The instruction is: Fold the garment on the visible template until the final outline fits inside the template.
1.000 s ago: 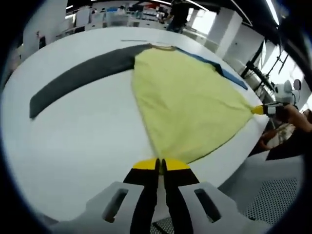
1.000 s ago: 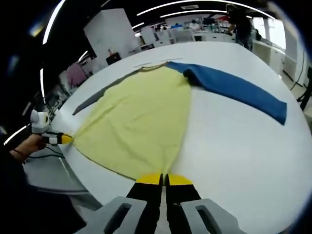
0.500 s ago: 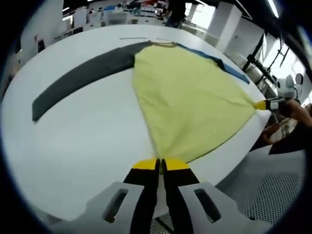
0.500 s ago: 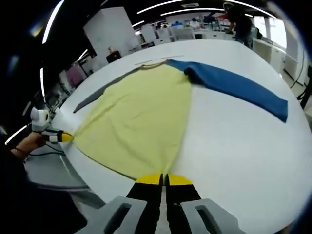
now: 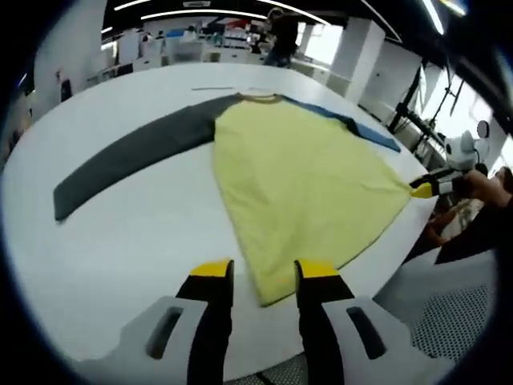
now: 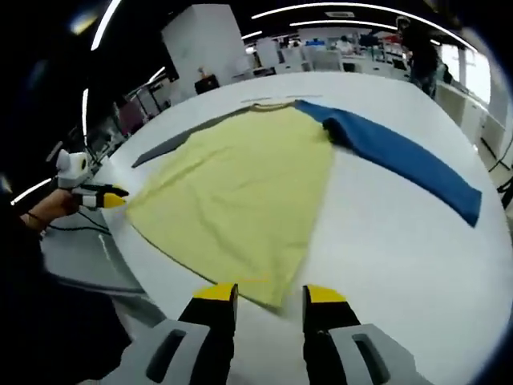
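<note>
On the white table (image 5: 120,241) my yellow raglan shirt (image 5: 304,176) lies flat, unfolded; left gripper (image 5: 263,274) and right gripper (image 6: 270,293) gape empty astride its hem corners; all folds remain.

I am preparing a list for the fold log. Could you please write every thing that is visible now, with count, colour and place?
shirt: one, yellow body, spread flat on the table, collar at the far end
grey sleeve: one, dark grey, stretched out flat from one shoulder
blue sleeve: one, blue, stretched out flat from the other shoulder
table: one, white, under the shirt
template: no outline that I can tell
background: desks, ceiling lights and a standing person, far behind the table
left gripper: one, yellow tips, open, at the near hem corner
right gripper: one, yellow tips, open, at the other hem corner
hand: one, behind the left gripper in the right gripper view
</note>
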Motion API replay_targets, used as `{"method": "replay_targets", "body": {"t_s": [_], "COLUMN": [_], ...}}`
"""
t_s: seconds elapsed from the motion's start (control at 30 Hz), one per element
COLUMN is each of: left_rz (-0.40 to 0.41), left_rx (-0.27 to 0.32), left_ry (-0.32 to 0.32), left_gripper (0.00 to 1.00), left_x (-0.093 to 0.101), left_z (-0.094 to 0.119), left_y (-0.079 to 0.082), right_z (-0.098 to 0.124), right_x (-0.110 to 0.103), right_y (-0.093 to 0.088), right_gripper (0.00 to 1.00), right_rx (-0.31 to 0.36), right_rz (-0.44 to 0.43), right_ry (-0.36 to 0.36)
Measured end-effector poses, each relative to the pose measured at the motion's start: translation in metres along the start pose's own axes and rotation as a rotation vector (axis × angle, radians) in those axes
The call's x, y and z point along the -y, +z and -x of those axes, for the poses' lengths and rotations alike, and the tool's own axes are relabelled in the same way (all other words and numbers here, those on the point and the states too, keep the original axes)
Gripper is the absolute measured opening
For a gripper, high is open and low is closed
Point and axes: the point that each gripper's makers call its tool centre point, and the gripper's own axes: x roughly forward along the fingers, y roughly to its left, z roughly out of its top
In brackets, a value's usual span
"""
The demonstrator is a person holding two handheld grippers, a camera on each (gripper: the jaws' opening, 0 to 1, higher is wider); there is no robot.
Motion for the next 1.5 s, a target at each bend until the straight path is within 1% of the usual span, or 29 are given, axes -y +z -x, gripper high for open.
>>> {"method": "replay_targets", "body": {"t_s": [0.07, 0.13, 0.27, 0.33, 0.4, 0.47, 0.57, 0.77, 0.87, 1.0, 1.03, 1.13, 1.2, 1.3, 1.33, 1.5], "left_rz": [-0.009, -0.016, -0.023, -0.032, -0.034, -0.041, -0.053, -0.070, -0.078, -0.083, -0.086, -0.089, -0.098, -0.106, -0.108, -0.135], "left_rx": [0.031, 0.049, 0.086, 0.106, 0.122, 0.140, 0.157, 0.183, 0.195, 0.196, 0.198, 0.207, 0.218, 0.221, 0.222, 0.240], "left_ry": [0.008, 0.004, -0.006, -0.016, -0.025, -0.037, -0.046, -0.046, -0.051, -0.050, -0.048, -0.058, -0.062, -0.067, -0.066, -0.080], "left_gripper": [0.38, 0.43, 0.46, 0.51, 0.55, 0.61, 0.67, 0.76, 0.80, 0.83, 0.84, 0.88, 0.90, 0.93, 0.94, 0.98], "left_x": [-0.002, -0.002, 0.002, 0.003, 0.004, 0.006, 0.007, 0.008, 0.011, 0.012, 0.012, 0.014, 0.014, 0.015, 0.015, 0.019], "left_z": [-0.001, -0.002, 0.000, -0.001, -0.002, -0.001, 0.000, 0.001, 0.002, 0.002, 0.002, 0.002, 0.002, 0.002, 0.001, 0.001], "left_y": [0.006, 0.009, 0.016, 0.020, 0.022, 0.026, 0.030, 0.038, 0.042, 0.045, 0.045, 0.048, 0.050, 0.053, 0.054, 0.061], "right_z": [0.001, 0.002, 0.005, 0.008, 0.011, 0.014, 0.019, 0.029, 0.035, 0.040, 0.041, 0.043, 0.043, 0.042, 0.043, 0.043], "right_x": [0.000, 0.000, 0.002, 0.007, 0.017, 0.024, 0.037, 0.073, 0.099, 0.125, 0.135, 0.153, 0.164, 0.180, 0.189, 0.212], "right_y": [0.004, 0.007, 0.016, 0.023, 0.030, 0.033, 0.039, 0.049, 0.057, 0.062, 0.064, 0.066, 0.069, 0.068, 0.069, 0.069], "right_gripper": [0.41, 0.47, 0.57, 0.63, 0.72, 0.75, 0.76, 0.80, 0.81, 0.81, 0.81, 0.80, 0.79, 0.76, 0.75, 0.67], "right_rx": [0.017, 0.029, 0.064, 0.099, 0.125, 0.134, 0.152, 0.177, 0.205, 0.223, 0.232, 0.246, 0.254, 0.243, 0.251, 0.269], "right_rz": [-0.005, -0.009, -0.012, -0.026, -0.035, -0.050, -0.059, -0.099, -0.127, -0.161, -0.176, -0.204, -0.197, -0.188, -0.192, -0.248], "right_ry": [0.003, 0.004, 0.006, -0.014, -0.044, -0.053, -0.072, -0.122, -0.174, -0.216, -0.234, -0.259, -0.265, -0.291, -0.303, -0.325]}}
